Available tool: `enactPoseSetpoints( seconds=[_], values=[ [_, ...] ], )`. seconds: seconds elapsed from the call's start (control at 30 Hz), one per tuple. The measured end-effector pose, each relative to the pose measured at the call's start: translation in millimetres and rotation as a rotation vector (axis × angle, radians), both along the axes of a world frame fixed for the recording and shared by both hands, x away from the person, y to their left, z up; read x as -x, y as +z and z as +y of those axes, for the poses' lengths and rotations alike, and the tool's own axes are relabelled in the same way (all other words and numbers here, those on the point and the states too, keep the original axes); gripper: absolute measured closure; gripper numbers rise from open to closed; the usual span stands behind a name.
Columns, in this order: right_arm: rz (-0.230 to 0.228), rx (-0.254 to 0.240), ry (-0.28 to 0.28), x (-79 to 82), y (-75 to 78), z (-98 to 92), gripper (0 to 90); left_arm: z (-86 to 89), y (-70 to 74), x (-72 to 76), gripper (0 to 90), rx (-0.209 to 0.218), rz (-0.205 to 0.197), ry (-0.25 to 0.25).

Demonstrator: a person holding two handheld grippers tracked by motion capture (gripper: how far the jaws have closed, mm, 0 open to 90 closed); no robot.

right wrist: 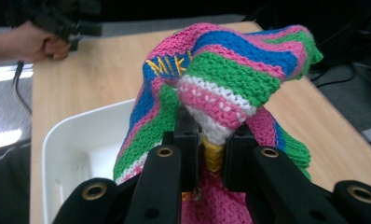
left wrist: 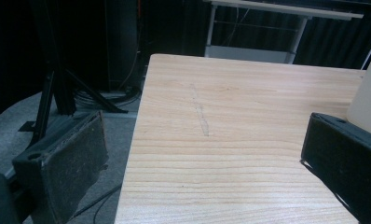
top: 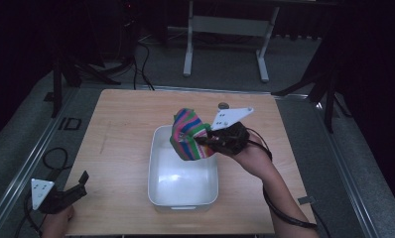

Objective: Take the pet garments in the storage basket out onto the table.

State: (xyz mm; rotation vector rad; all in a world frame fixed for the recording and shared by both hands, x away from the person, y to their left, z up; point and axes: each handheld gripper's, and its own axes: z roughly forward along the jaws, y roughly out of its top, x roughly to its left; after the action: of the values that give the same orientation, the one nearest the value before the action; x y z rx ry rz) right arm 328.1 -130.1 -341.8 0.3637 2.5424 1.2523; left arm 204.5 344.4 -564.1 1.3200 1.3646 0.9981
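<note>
Black jaws of the right hand-held gripper (right wrist: 207,154) pinch a fold of the striped knitted cloth (right wrist: 221,79), which hangs lifted above the white plastic tub (top: 158,168) at the middle of the worktop (top: 116,124). Only a small bunch of knit sits between the pads, so the loose, stretchy fabric could slip free and fall, perhaps draping over the tub's rim instead of dropping inside. At the worktop's near left corner, the left hand-held gripper (top: 81,181) is released, its jaws standing wide apart with nothing between them.
</note>
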Motion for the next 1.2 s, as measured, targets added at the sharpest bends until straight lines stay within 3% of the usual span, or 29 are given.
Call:
enactPoseSetpoints(
  seconds=[0.33,0.63,0.87,0.97,1.2],
  values=[
    [-0.025,-0.078,-0.140,-7.8,11.2,-54.2,79.3,-0.5,-0.1,0.0,0.9,-0.004,-0.001,0.002],
    [-0.018,-0.090,-0.296,-14.8,0.3,-109.0,79.3,-0.7,-0.1,0.0,0.9,-0.003,0.000,0.002],
    [-0.007,-0.112,-0.399,-17.9,-18.5,-146.2,79.2,-1.7,-0.1,-0.2,0.9,-0.014,-0.001,0.000],
    [-0.005,-0.105,-0.437,-19.9,-33.3,-153.3,79.2,-1.4,-0.1,-0.1,0.9,-0.010,0.001,0.002],
    [0.057,-0.101,-0.482,-30.5,-72.5,-157.8,79.1,-1.0,-0.1,-0.2,0.9,-0.009,0.000,0.001]
  ],
)
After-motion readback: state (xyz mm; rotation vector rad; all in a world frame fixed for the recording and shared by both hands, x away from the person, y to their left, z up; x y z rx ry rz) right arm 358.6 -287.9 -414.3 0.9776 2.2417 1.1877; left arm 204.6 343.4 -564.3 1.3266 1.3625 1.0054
